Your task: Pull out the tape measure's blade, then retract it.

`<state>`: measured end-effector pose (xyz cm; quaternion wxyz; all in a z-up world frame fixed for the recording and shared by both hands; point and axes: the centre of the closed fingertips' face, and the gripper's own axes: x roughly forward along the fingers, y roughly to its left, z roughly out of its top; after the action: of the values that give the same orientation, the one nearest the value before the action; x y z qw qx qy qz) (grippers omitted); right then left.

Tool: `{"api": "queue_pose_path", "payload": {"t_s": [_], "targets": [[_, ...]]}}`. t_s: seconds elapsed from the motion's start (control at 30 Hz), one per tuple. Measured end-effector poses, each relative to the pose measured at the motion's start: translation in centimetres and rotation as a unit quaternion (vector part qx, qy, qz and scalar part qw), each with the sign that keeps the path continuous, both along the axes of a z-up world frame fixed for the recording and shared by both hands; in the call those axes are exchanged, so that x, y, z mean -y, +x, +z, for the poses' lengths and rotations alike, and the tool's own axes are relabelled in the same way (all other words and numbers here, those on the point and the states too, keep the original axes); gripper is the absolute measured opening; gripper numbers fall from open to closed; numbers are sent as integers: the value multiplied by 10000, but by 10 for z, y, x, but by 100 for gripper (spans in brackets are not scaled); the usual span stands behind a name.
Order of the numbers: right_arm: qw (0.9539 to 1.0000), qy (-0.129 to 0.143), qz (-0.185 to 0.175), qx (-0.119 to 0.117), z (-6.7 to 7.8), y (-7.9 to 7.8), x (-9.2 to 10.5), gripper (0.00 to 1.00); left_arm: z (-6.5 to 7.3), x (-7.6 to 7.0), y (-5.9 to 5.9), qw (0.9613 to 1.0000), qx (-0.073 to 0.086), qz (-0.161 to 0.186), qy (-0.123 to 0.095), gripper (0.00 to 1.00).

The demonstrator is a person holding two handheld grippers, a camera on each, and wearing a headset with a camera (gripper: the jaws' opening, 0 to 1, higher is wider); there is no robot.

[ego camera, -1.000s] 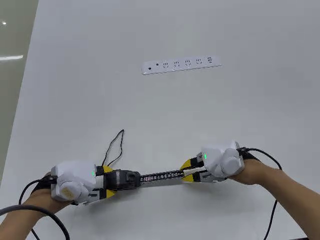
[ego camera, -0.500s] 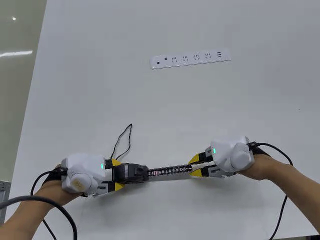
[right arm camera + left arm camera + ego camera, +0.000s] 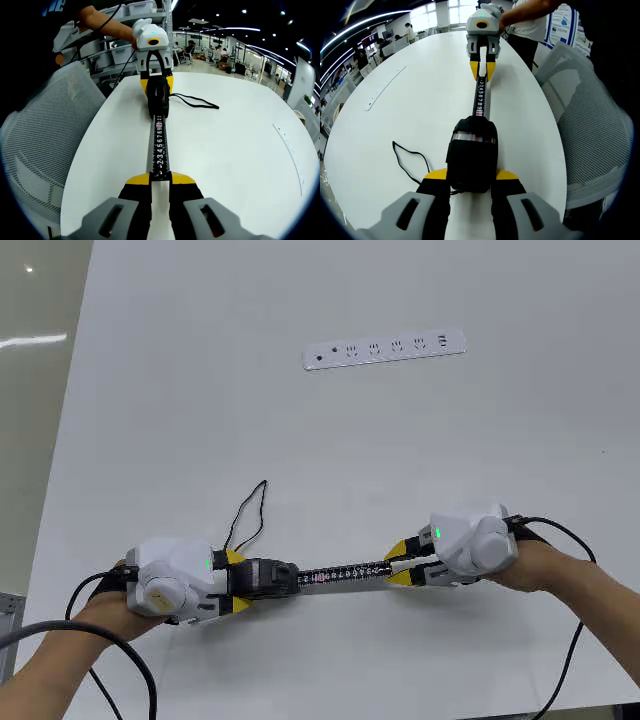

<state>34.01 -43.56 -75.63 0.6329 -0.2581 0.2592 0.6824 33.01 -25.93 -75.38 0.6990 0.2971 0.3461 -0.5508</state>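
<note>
The black tape measure case (image 3: 265,578) (image 3: 471,153) lies on the white table, and my left gripper (image 3: 240,580) (image 3: 470,179) is shut on it. Its black blade with white numbers (image 3: 345,571) (image 3: 480,95) (image 3: 159,147) runs out to the right, just above the table. My right gripper (image 3: 398,566) (image 3: 160,181) is shut on the blade's end. In the right gripper view the case (image 3: 159,96) sits far off with the left gripper (image 3: 156,80) behind it. The right gripper (image 3: 482,67) faces me in the left gripper view. The case's black wrist cord (image 3: 243,524) (image 3: 409,162) (image 3: 195,102) trails on the table.
A white power strip (image 3: 385,346) (image 3: 385,90) (image 3: 290,152) lies across the far middle of the table. The table's left edge (image 3: 70,390) drops to a grey floor. Grey mesh chairs (image 3: 587,115) (image 3: 45,130) stand by the near edge. Black cables run from both hands.
The two grippers have drawn a little farther apart, and more of the blade is out of the case. The head camera shifted slightly.
</note>
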Motion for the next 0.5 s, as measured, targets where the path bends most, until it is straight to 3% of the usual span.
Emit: {"api": "queue_pose_path", "payload": {"t_s": [0.5], "targets": [[10000, -8, 9, -20, 1, 1, 5, 9, 1, 0, 0, 10000, -3, 0, 0, 27]]}}
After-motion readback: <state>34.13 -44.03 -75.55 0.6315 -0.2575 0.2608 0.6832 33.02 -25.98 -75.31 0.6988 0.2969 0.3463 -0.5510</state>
